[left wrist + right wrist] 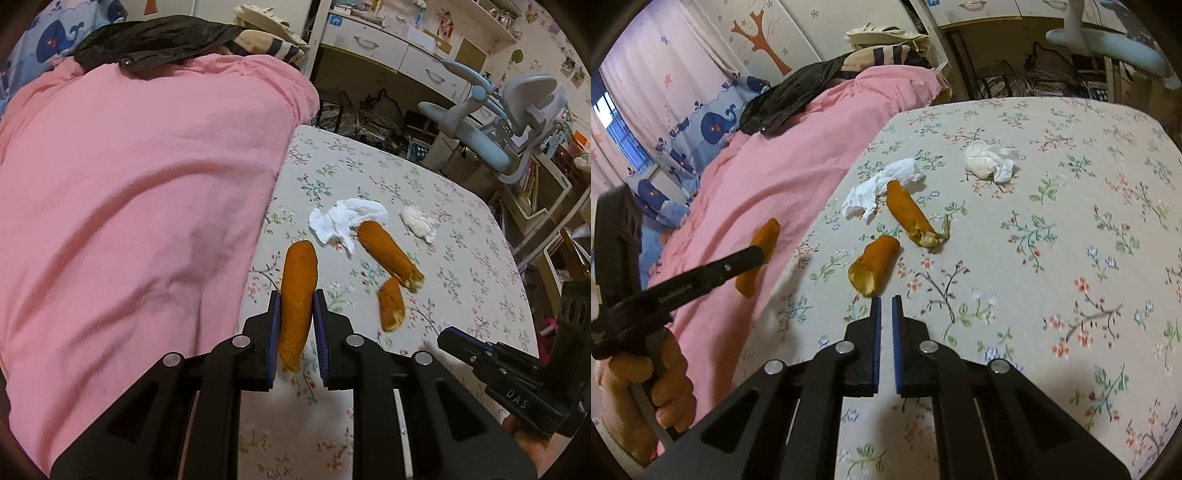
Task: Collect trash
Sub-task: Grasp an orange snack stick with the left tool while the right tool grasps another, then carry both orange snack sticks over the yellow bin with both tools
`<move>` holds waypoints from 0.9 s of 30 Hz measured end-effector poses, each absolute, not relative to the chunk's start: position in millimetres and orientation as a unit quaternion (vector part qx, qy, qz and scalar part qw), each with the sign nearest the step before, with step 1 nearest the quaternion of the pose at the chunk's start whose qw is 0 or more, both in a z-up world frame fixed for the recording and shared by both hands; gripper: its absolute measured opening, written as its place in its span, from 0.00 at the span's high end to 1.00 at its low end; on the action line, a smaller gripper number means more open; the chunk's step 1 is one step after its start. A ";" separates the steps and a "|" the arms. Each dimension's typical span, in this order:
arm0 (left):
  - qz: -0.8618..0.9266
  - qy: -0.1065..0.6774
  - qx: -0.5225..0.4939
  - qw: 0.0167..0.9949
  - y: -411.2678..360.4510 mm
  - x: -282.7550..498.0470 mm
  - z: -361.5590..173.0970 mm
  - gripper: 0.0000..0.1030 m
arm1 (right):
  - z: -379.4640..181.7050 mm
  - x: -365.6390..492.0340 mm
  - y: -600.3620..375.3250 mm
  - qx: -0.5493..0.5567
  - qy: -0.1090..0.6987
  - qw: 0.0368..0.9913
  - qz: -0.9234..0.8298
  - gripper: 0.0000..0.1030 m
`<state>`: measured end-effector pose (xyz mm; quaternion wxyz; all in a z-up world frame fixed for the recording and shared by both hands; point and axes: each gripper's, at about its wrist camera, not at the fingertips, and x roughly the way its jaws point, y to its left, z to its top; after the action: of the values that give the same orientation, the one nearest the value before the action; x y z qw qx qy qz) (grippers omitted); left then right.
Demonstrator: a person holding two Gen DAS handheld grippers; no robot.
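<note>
My left gripper point(297, 295) is shut on a long orange peel point(299, 266) and holds it lifted off the floral sheet point(461, 266); the right wrist view shows that peel point(766, 232) over the pink blanket. My right gripper point(885, 299) is shut with nothing between its pads, its tips just short of a short orange peel piece point(873, 269). Beyond lie a longer peel point(908, 214), a flat white tissue point(882, 184) and a crumpled tissue point(988, 162). The left wrist view shows the same short peel point(391, 304), longer peel point(388, 254) and tissues point(343, 219).
A pink blanket point(129, 184) covers the bed's left side, with a black jacket point(147, 40) at its far end. A desk chair point(498, 122) and drawers stand past the bed's far edge. A hand point(657, 380) grips the left tool.
</note>
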<state>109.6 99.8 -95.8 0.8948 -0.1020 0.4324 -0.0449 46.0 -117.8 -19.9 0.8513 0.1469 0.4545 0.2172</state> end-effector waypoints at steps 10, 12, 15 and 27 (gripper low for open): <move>-0.041 0.420 -0.124 0.898 110.2 85.6 -86.5 0.84 | -20.5 65.4 -86.0 0.141 0.444 0.859 0.212 0.60; -0.043 0.418 -0.125 0.899 110.3 87.0 -85.5 0.84 | -23.8 72.2 -80.7 0.128 0.445 0.861 0.209 0.60; -0.047 0.416 -0.117 0.901 108.3 88.3 -83.7 0.84 | -32.0 85.3 -72.6 0.104 0.448 0.865 0.199 0.60; -0.056 0.412 -0.102 0.904 101.3 85.0 -77.9 0.84 | -25.2 60.5 -88.1 0.066 0.441 0.865 0.232 0.82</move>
<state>85.0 101.3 -77.9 0.9035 -0.1019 0.4124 -0.0564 60.5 -88.1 -25.2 0.8647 0.0659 0.4406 0.2323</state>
